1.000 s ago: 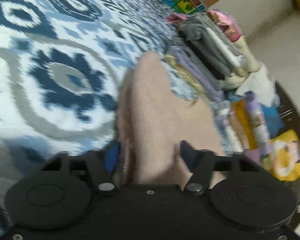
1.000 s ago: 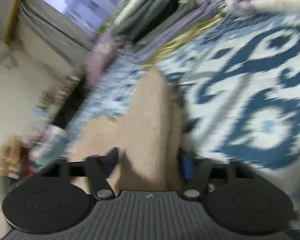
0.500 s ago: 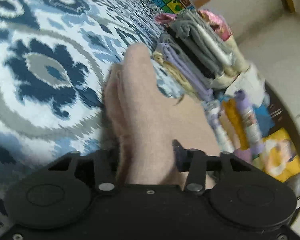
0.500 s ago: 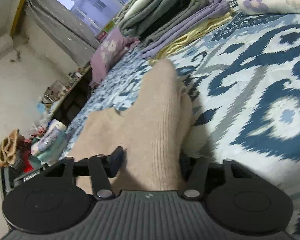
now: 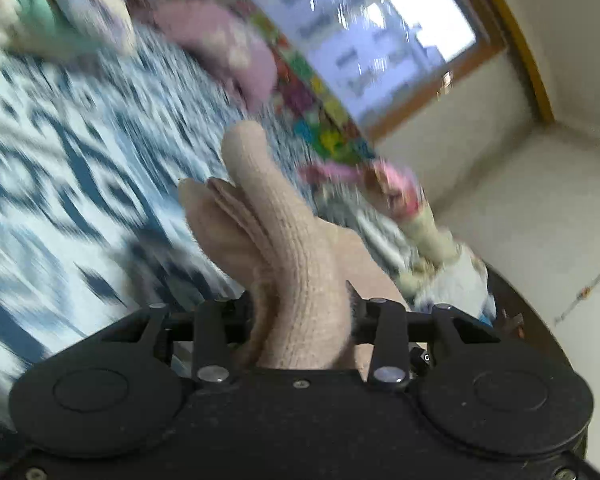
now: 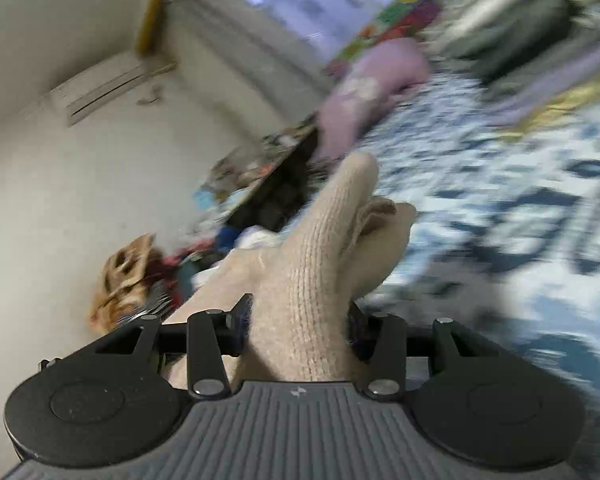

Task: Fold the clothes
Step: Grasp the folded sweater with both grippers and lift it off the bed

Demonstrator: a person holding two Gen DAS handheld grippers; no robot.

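Blurred patterned bedspread (image 5: 72, 184) behind, beige knit (image 5: 296, 280) clamped in left gripper (image 5: 300, 320) and right gripper (image 6: 300, 324), right jaws just narrowing, lifted for folding, fold itself not yet made

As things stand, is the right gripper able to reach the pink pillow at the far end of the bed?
Probably not now. The right gripper is shut on the beige knit garment, and the pink pillow lies beyond it across the patterned bedcover.
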